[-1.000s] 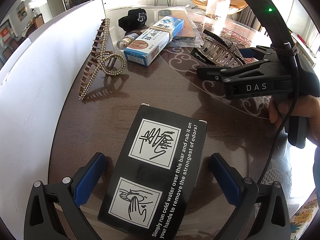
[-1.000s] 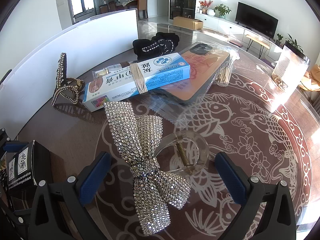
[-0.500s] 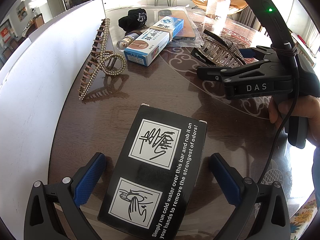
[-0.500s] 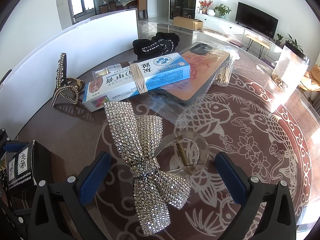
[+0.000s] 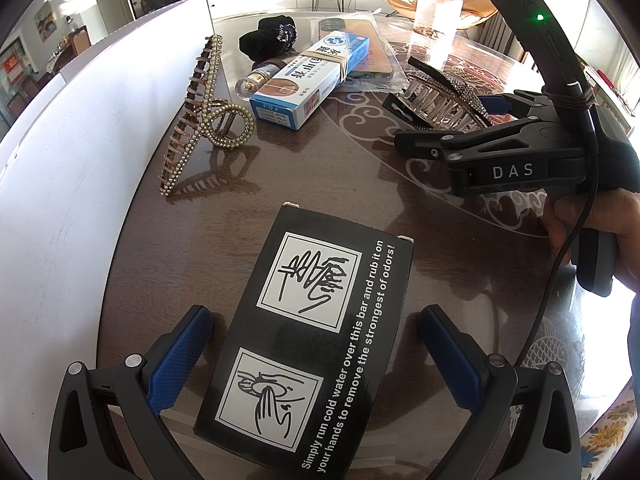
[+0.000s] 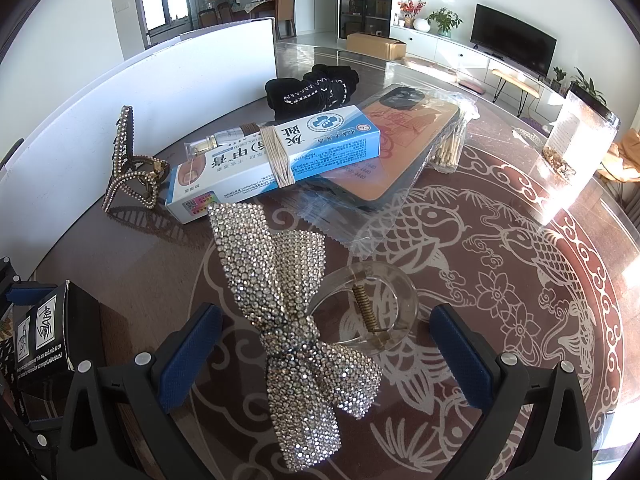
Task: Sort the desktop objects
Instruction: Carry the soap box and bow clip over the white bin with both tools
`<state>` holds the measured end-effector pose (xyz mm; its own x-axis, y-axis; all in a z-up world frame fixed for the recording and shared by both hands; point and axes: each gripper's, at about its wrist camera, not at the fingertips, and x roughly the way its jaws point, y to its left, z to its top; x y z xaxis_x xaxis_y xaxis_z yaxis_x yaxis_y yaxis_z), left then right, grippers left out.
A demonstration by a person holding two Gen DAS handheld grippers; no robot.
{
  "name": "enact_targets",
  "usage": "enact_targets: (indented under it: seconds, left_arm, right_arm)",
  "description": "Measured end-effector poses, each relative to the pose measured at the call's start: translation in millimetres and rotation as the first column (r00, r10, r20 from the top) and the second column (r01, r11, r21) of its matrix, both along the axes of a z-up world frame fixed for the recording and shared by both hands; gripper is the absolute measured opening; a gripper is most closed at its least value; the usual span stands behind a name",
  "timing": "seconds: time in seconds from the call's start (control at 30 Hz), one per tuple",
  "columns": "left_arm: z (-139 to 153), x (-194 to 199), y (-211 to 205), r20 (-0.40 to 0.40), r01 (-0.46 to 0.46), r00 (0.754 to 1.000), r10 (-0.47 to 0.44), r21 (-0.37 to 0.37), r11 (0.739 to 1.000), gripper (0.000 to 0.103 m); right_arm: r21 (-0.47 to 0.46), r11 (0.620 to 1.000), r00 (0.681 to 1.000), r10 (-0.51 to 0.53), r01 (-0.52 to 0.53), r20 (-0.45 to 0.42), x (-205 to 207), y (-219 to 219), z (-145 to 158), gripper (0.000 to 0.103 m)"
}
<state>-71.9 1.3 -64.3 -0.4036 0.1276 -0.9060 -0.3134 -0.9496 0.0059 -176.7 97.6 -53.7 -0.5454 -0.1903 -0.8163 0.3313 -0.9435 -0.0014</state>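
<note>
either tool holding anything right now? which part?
Nothing held. The left tool is open astride the black box, pads clear of its sides. The right tool is open around the rhinestone bow clip, also not touching.

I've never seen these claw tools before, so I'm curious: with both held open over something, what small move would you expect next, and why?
Probably the right claw closes on the rhinestone bow hair clip. Its blue pads already sit open on either side of the clip, not touching it. The left claw likewise straddles the black box, so it could equally close first.
</note>
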Motion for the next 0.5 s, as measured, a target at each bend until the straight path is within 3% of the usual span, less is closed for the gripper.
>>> enact_targets:
  seconds: [0.03,0.07,0.1,0.13,0.17,0.23,0.37,0.5]
  left_arm:
    - [0.4,1.6,0.4,0.002,-0.002,1.000,0.002,-0.003,1.000,0.102]
    - [2.5,4.3,1.4,-0.006,0.008,1.000,-0.008,0.003,1.000,0.097]
    - [6.0,7.7,2.7,-0.019,0.021,1.000,-0.021,0.008,1.000,0.080]
    - [9.3,11.0,2.1,-0.033,0.020,0.999,-0.019,0.015,1.000,0.061]
    - [11.8,14.0,0.5,-0.031,0.016,0.999,-0.014,0.035,0.999,0.058]
    - [14.1,21.6,-1.2,-0.022,0.002,1.000,-0.001,0.059,0.998,0.058]
    - [27.8,48.3,-5.1,-0.067,-0.036,0.997,0.045,0.136,0.990,0.058]
    - [42.4,74.3,-23.5,-0.099,-0.097,0.987,0.127,0.258,0.961,0.058]
  right_arm:
    - [-0.001,1.000,1.000,0.000,0.000,0.000,0.0,0.1,0.0,0.103]
    - [-0.004,1.000,1.000,-0.005,0.005,-0.003,1.1,0.1,0.8,0.096]
    - [-0.011,1.000,1.000,-0.006,0.006,-0.019,3.4,0.7,3.7,0.085]
    - [-0.025,1.000,0.999,-0.008,0.007,-0.038,7.3,1.4,7.2,0.057]
    - [-0.040,0.999,0.999,-0.025,0.023,-0.035,10.7,3.8,9.2,0.053]
    - [-0.107,0.993,0.999,-0.048,0.046,-0.021,21.3,12.0,11.5,0.051]
    - [-0.150,0.988,0.998,-0.050,0.044,-0.036,58.1,22.2,18.7,0.051]
    - [-0.186,0.981,0.998,-0.056,0.048,-0.040,96.1,33.3,28.2,0.051]
